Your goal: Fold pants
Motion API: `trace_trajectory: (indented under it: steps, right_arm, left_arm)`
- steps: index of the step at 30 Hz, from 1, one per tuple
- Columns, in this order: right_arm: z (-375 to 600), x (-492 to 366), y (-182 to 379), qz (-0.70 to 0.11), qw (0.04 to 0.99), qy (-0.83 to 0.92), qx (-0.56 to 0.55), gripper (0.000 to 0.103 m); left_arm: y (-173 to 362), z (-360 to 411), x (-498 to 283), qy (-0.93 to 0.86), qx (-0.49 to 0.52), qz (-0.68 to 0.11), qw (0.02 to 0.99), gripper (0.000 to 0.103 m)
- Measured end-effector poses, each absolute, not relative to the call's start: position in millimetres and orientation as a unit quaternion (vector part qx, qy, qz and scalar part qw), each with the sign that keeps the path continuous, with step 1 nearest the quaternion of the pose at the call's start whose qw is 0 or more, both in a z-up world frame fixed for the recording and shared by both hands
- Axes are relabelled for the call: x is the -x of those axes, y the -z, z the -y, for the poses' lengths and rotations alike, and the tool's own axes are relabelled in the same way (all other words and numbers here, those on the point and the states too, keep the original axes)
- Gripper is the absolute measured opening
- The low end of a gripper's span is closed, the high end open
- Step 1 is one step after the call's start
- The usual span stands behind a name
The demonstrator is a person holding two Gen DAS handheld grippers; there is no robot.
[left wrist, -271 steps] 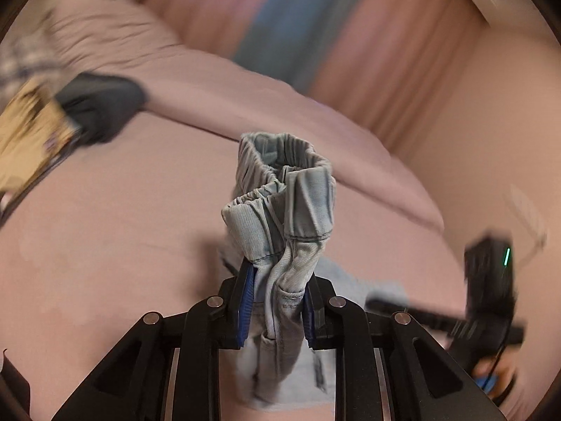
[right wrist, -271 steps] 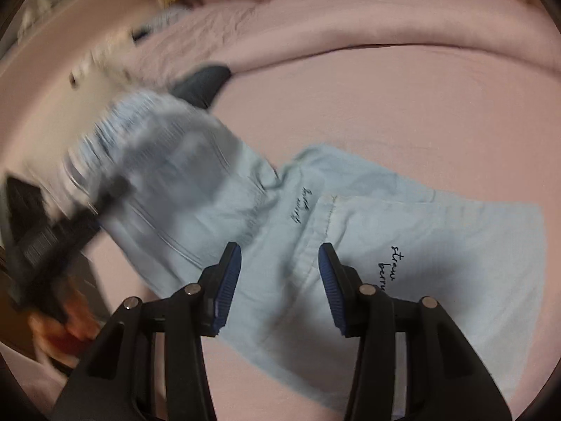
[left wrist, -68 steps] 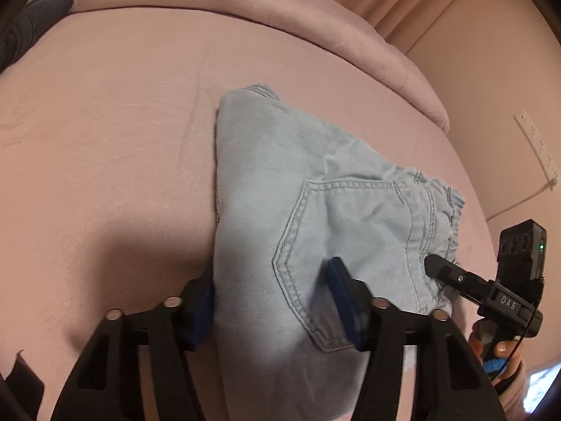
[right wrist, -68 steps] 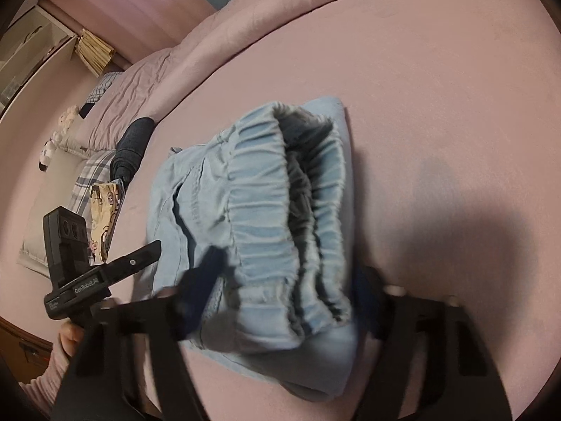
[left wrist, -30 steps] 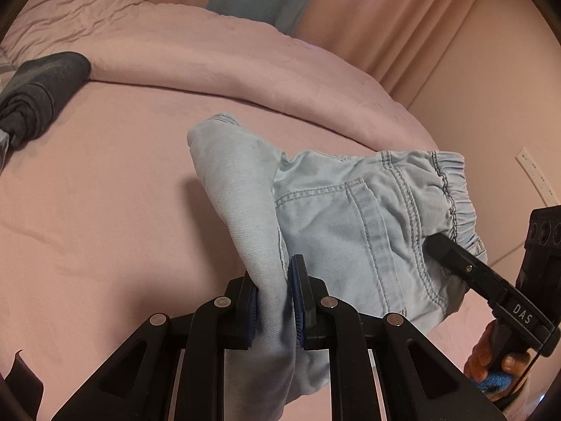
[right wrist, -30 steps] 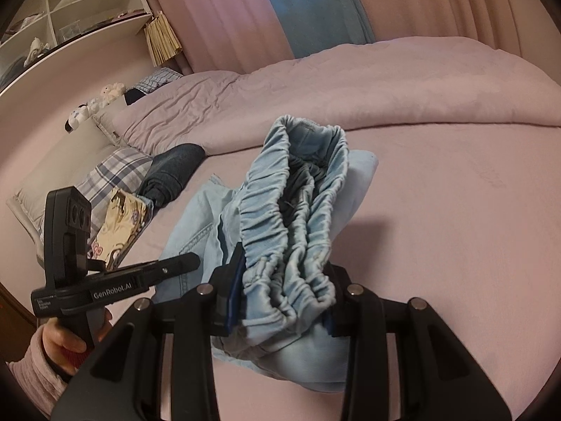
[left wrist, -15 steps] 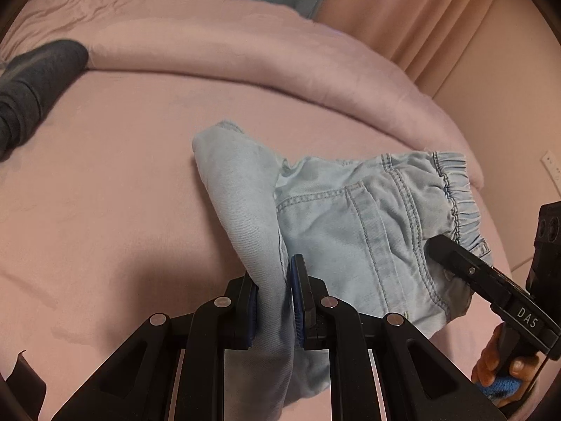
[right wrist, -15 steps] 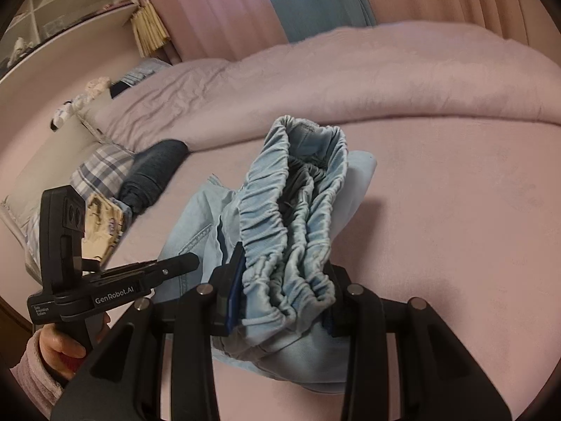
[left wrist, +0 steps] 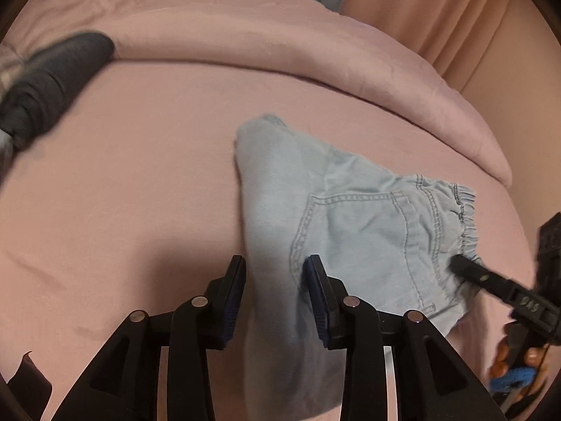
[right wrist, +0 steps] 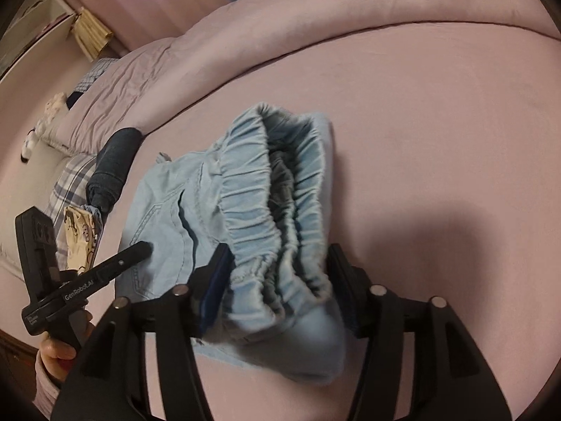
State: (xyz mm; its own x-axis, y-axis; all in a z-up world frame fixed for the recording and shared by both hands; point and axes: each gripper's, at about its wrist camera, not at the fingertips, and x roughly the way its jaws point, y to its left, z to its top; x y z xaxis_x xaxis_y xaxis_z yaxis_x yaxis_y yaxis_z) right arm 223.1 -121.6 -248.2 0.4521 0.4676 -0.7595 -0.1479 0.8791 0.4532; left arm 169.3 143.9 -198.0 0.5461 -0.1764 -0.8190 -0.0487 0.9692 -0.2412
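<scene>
- While both pairs of jaws are opening, the folded pants (left wrist: 354,217) lie on the bed (left wrist: 133,182), the fold edge between the left gripper (left wrist: 275,294) pads and the waistband (right wrist: 280,210) between the right gripper (right wrist: 277,287) pads, neither pressing.
- A pad may snag the cloth as it withdraws, dragging the fold open.
- The bunched waistband stands raised between the right jaws, so I judge it could spring up and loosen the stack.
- Uneven withdrawal may skew the bundle.
</scene>
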Motion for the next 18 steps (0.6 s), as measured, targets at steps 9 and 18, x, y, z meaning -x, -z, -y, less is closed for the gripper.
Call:
trace_trajectory:
  steps: [9,18]
  right_arm:
    - [111,-185,192,-0.374,0.911,-0.161,-0.059,0.054]
    - [90,-193,240,-0.44,0.88,-0.172,0.035,0.042]
  left_arm:
    - [183,-113,-147,0.034,0.041,-0.435,0.899,0.041]
    - [223,-106,-153,0.026,0.022,-0.47,0.882,0.053]
